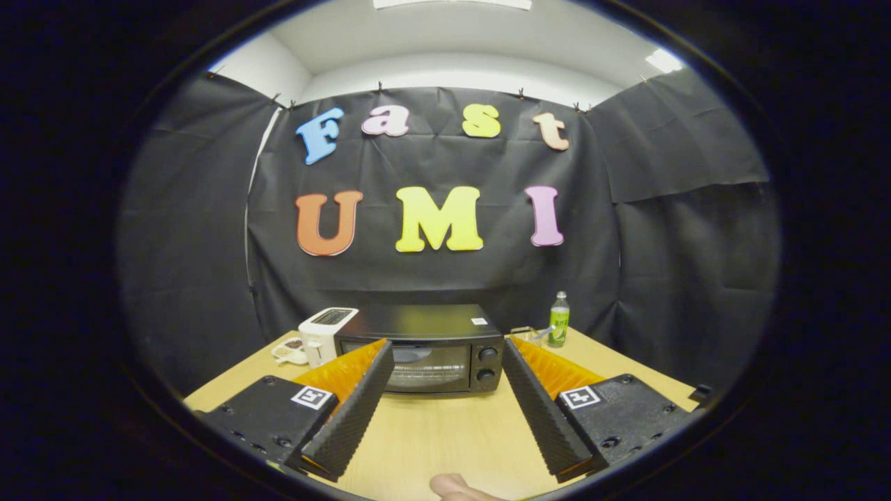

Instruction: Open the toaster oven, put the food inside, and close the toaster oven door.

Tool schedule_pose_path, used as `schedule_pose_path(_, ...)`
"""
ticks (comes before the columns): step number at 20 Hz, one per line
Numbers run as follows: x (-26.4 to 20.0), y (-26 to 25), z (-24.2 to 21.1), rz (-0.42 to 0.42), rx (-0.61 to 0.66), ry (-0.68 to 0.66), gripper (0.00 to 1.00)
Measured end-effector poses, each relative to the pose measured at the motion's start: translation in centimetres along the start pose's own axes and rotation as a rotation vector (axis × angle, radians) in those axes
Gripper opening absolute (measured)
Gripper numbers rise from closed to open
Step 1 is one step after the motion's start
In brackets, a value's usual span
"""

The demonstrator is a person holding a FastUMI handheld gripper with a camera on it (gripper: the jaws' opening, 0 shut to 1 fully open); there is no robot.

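Observation:
A black toaster oven [424, 351] stands at the far side of the wooden table [445, 438], its glass door closed and two knobs on its right side. It lies just beyond my fingertips, framed between them. My gripper [445, 355] is open, with nothing between the fingers [355, 410], and hovers above the table. A small white dish with food [289, 350] sits to the left of the oven, behind a white toaster.
A white pop-up toaster [324, 332] stands against the oven's left side. To the oven's right are a green bottle [558, 320] and a small clear container [525, 335]. A person's fingertip [456, 487] shows below the gripper. Black cloth walls enclose the table.

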State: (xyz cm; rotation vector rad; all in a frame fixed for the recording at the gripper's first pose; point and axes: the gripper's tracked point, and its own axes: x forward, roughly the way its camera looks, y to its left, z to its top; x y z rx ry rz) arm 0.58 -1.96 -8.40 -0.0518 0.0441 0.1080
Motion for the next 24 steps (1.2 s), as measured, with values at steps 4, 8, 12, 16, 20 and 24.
schedule_pose_path(4, -3.8, 0.2, 4.1, 0.007, -0.033, -0.060, 1.00)
schedule_pose_path(8, -6.9, 0.6, 6.8, 0.015, -0.047, -0.113, 1.00)
schedule_pose_path(12, -8.3, 0.9, 7.8, 0.032, -0.023, -0.137, 1.00)
schedule_pose_path(16, -8.1, -0.4, 7.8, 0.015, 0.034, -0.141, 1.00)
schedule_pose_path(20, -7.3, -2.0, 7.1, -0.002, 0.116, -0.122, 1.00)
schedule_pose_path(24, -6.8, -2.4, 6.4, 0.012, 0.137, -0.093, 1.00)
